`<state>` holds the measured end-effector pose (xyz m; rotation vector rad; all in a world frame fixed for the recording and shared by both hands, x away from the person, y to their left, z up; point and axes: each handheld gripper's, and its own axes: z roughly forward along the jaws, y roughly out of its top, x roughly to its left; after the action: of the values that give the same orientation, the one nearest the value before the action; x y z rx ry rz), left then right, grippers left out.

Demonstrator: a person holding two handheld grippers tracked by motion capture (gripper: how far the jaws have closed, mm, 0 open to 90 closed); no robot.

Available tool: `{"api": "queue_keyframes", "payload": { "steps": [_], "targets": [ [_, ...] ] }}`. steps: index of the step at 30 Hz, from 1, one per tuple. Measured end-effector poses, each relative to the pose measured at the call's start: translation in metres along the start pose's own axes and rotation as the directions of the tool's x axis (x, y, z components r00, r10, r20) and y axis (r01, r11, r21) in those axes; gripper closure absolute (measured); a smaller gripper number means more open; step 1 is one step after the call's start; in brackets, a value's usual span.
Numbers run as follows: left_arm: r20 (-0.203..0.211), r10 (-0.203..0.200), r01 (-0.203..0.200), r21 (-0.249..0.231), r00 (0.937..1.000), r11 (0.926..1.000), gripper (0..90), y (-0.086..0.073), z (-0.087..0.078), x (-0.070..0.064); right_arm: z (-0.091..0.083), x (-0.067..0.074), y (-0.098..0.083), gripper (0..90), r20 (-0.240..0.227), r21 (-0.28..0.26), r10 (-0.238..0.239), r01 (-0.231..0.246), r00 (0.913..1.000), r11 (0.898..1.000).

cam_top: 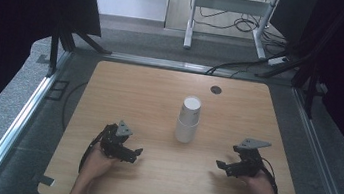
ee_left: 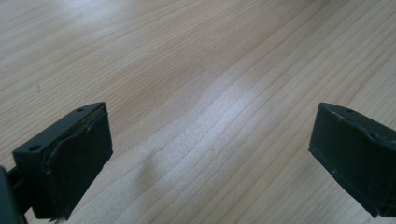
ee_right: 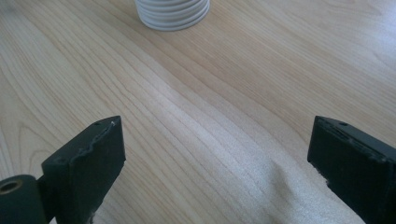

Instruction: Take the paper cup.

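Note:
A stack of white paper cups [cam_top: 188,120] stands upside down near the middle of the wooden table [cam_top: 141,88]. My left gripper [cam_top: 135,153] rests low at the front left, held by a hand, and is open with nothing between its jaws [ee_left: 210,158]. At the front right my right gripper [cam_top: 221,166] is also open and empty [ee_right: 215,163]. The ribbed rims of the cup stack [ee_right: 172,13] lie straight ahead of the right gripper, some way off. Both grippers point inward, well apart from the cups.
A small dark round hole [cam_top: 216,90] sits near the table's far edge. Metal rails [cam_top: 21,117] run along both sides of the table. Beyond the far edge are a white frame's legs [cam_top: 191,14] and cables on the floor [cam_top: 234,65].

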<state>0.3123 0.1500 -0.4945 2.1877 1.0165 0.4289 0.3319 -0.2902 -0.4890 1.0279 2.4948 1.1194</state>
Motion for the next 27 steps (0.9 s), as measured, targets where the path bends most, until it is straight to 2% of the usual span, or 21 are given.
{"api": "queue_keyframes", "payload": {
  "steps": [14, 21, 23, 27],
  "targets": [
    [-0.002, -0.004, 0.004, -0.035, 1.0, 0.9994, 0.0, 0.01, -0.004, -0.003, -0.011, 0.003, 0.013, 4.9, -0.008, -0.025, -0.01, 0.01, 0.9999, 1.0],
    [-0.01, 0.015, -0.015, -0.034, 0.9998, 0.9993, 0.0, 0.016, -0.004, -0.005, -0.012, 0.003, 0.021, 4.8, -0.016, -0.031, -0.012, 0.012, 0.9998, 0.999],
    [0.012, 0.022, -0.022, -0.04, 0.9997, 0.999, 0.0, 0.02, -0.003, -0.006, -0.013, 0.004, 0.022, 4.8, -0.022, -0.034, -0.008, 0.007, 0.9997, 0.999],
    [0.027, 0.031, -0.03, -0.041, 0.9991, 0.9987, 0.0, 0.025, -0.001, -0.008, -0.015, 0.004, 0.025, 5.0, -0.033, -0.044, -0.005, 0.003, 0.9994, 0.999]
  ]
}}
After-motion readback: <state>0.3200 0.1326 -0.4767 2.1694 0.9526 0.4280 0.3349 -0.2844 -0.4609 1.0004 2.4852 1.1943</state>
